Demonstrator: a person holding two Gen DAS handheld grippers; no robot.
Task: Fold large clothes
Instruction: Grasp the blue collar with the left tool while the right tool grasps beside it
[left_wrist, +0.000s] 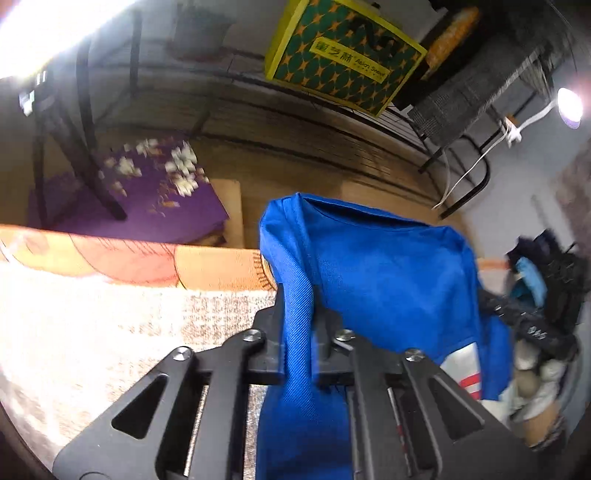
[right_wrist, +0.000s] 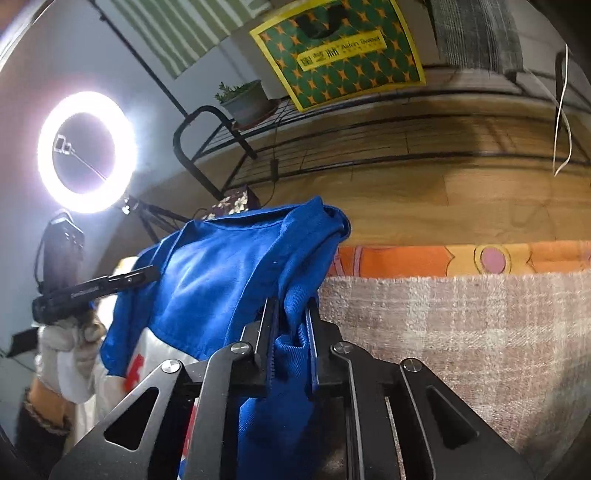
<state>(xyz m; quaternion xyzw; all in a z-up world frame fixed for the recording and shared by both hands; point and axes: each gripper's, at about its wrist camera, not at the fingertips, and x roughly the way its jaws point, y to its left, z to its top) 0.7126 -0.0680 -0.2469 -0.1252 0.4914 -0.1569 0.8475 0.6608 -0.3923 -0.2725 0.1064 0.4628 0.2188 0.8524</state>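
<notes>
A large blue garment (left_wrist: 384, 280) with a white and red print low on it hangs between both grippers above a pale woven cloth. My left gripper (left_wrist: 299, 314) is shut on a bunched strip of the blue fabric, which runs down between its fingers. In the right wrist view the same blue garment (right_wrist: 221, 273) drapes to the left, and my right gripper (right_wrist: 290, 317) is shut on a gathered fold of it. The other gripper (right_wrist: 96, 288), held by a gloved hand, shows at the left of that view.
A pale woven cloth (right_wrist: 461, 332) with an orange patterned border (right_wrist: 443, 260) covers the work surface. Beyond lie wood floor, a black wire rack (right_wrist: 332, 147) bearing a green-and-yellow box (right_wrist: 340, 51), a ring light (right_wrist: 86, 151), a purple flowered cloth (left_wrist: 155, 192) and a clothes pile (left_wrist: 546, 280).
</notes>
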